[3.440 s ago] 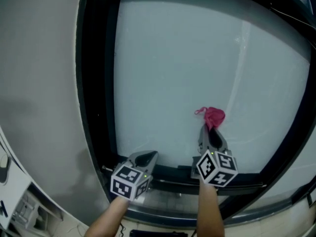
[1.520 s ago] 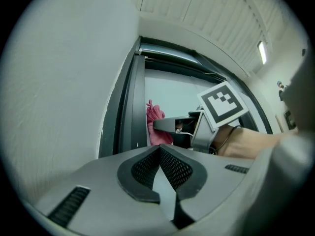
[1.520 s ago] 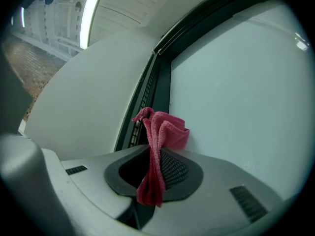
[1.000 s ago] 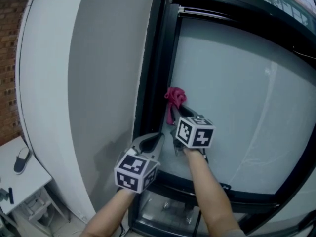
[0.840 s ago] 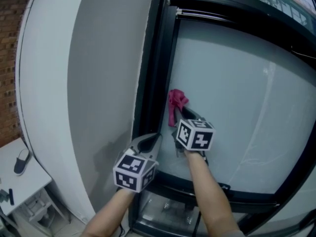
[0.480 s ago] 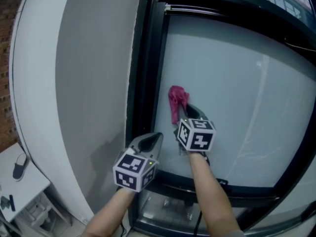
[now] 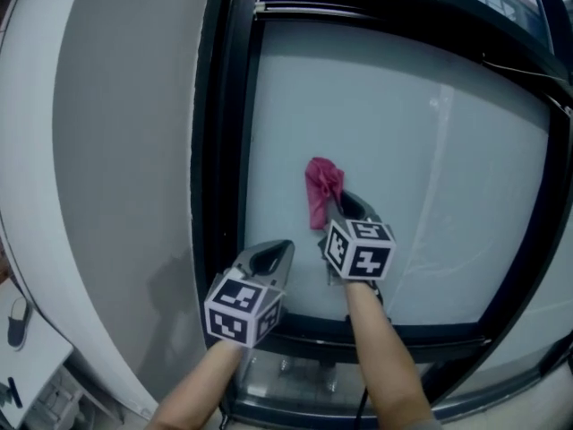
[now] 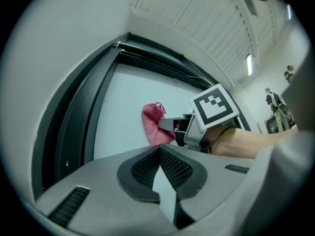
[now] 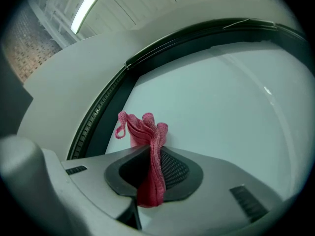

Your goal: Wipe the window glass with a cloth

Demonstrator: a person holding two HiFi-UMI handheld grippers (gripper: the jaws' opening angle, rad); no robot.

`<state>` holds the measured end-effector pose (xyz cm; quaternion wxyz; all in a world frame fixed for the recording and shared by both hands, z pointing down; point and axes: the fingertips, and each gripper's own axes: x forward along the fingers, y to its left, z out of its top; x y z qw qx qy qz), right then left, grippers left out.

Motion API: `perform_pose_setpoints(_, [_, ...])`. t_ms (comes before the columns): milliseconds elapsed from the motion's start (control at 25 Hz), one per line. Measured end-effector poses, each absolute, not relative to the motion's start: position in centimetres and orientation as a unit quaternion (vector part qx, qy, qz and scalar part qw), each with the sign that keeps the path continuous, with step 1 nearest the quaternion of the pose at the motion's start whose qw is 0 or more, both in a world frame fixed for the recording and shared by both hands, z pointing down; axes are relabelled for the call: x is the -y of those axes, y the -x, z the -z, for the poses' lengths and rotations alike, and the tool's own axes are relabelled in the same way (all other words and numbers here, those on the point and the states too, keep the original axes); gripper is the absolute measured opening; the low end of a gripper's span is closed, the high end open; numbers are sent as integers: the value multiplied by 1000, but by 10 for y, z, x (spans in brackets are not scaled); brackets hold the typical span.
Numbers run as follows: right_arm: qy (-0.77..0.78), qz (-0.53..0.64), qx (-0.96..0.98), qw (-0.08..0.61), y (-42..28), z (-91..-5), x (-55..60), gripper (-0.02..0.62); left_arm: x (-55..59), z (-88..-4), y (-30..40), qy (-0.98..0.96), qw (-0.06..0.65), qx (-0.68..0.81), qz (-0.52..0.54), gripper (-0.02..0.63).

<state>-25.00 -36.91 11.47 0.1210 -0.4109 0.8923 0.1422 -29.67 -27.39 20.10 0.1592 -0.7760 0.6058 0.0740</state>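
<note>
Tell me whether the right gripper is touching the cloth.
Touching. The right gripper view shows the right gripper with its jaws closed on the cloth, which is pinched between them and sticks out above.

One left gripper (image 7: 271, 254), one right gripper (image 7: 346, 204), one pink cloth (image 7: 320, 188) and one window pane (image 7: 403, 124).

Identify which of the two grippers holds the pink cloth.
The right gripper: its jaws clamp the cloth. The left gripper has its jaws shut on nothing.
</note>
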Motion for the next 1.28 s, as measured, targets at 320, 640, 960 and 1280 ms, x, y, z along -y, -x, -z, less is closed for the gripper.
perform_pose_setpoints(320, [446, -138, -875, 127, 181, -112, 384, 57, 293, -194, 244, 800, 168, -572, -71, 5])
perform_pose_setpoints(640, [474, -137, -861, 127, 112, -113, 397, 58, 313, -190, 193, 814, 161, -553, -73, 5])
perform_pose_setpoints(960, [503, -127, -844, 134, 48, -118, 410, 57, 332, -191, 143, 829, 162, -532, -59, 5])
perform_pose_setpoints(1280, [535, -119, -824, 144, -20, -119, 424, 57, 351, -192, 96, 843, 164, -509, -52, 5])
